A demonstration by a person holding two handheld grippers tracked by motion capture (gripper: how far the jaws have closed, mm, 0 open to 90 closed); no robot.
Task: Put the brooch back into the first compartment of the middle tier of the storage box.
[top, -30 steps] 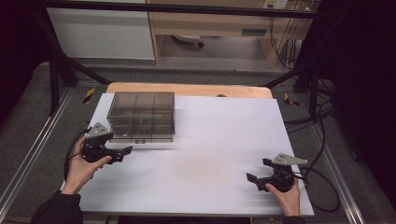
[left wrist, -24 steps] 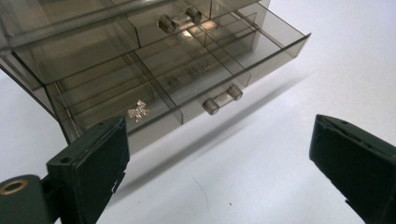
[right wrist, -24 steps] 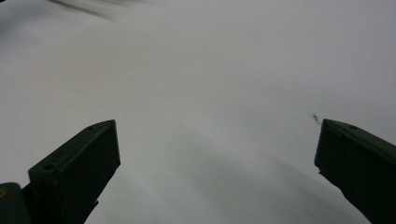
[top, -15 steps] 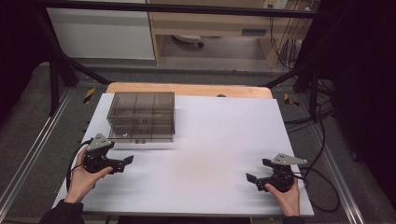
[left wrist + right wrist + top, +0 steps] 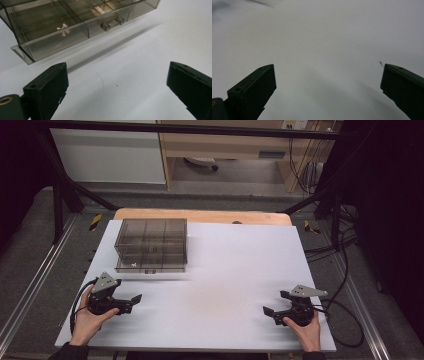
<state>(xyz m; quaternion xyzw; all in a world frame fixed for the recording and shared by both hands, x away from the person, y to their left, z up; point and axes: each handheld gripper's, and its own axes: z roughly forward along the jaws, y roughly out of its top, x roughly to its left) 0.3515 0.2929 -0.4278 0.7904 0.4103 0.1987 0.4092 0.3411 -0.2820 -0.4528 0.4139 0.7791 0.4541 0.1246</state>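
A smoky clear plastic drawer box (image 5: 151,245) stands at the back left of the white table top (image 5: 230,265). In the left gripper view the drawer box (image 5: 75,22) lies ahead, with a clear handle (image 5: 112,22) on its front and a small shiny piece (image 5: 62,27) inside. My left gripper (image 5: 131,303) rests near the front left edge, held by a hand, apart from the box, open and empty; its jaws stand wide in its own view (image 5: 117,82). My right gripper (image 5: 275,303) sits at the front right, open and empty, over bare white surface (image 5: 328,80).
A wooden board edge (image 5: 200,215) shows behind the white top. Cables (image 5: 345,270) trail off the right side onto the floor. Black frame legs (image 5: 60,200) and metal rails (image 5: 30,290) flank the table.
My left gripper has drawn back from the box toward the front edge of the table. The right gripper has stayed in place. The box has not moved.
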